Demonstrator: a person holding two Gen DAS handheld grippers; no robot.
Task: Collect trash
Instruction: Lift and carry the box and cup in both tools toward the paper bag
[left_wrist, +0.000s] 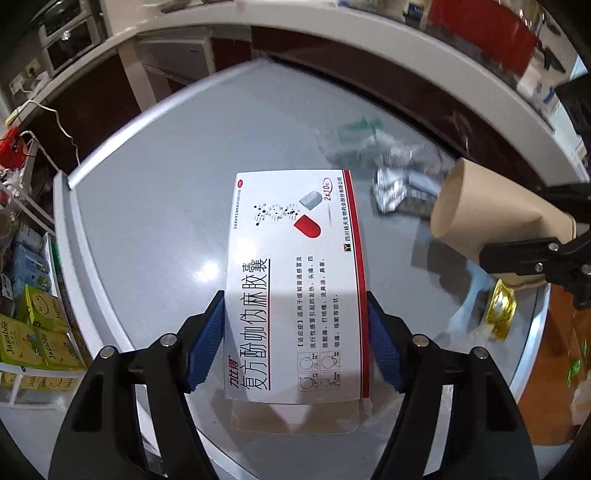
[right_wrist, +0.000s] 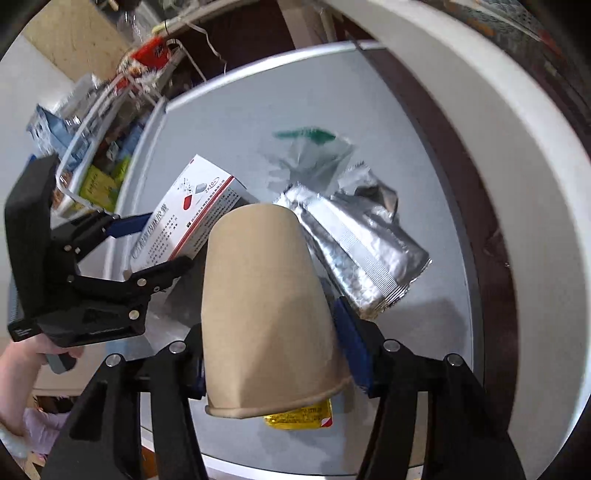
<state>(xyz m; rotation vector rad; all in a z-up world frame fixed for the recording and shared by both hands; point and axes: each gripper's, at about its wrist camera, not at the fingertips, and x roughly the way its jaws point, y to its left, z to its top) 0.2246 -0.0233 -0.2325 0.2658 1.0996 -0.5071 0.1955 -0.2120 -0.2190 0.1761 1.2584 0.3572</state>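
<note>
Holding one piece of rubbish in each hand, the person has both items lifted clear of the grey desk (left_wrist: 155, 192), which suits carrying them off together in one trip. The left gripper (left_wrist: 295, 339) is clenched on a white medicine box (left_wrist: 295, 280), its blue pads pressing the two long edges near the box's open end, so the flat printed face looks up at the camera and the far end juts forward over the desk. The right gripper (right_wrist: 273, 350) grasps a brown paper cup (right_wrist: 266, 302) on its side, pads squeezing the wall close to the rolled rim; the wall has creased inward under the squeeze, so I judge the cup soft and easily crushed further, though the hold looks secure enough for moving it.

In the right wrist view the cup's base sits just beside the far corner of the medicine box, near enough that the two could knock together if the hands draw closer.

More rubbish lies on the desk below. A silver foil pouch (right_wrist: 354, 251) lies crumpled beyond the cup, with a clear plastic bag (right_wrist: 306, 155) bearing a green strip farther back. A yellow foil sachet (right_wrist: 299, 419) rests under the cup's rim, partly hidden by it. Both grippers being full, none of these can be taken up until a load is dropped somewhere; no bin shows in either view. A shelf of yellow-green cartons (left_wrist: 33, 332) stands just beside the desk's left edge.
</note>
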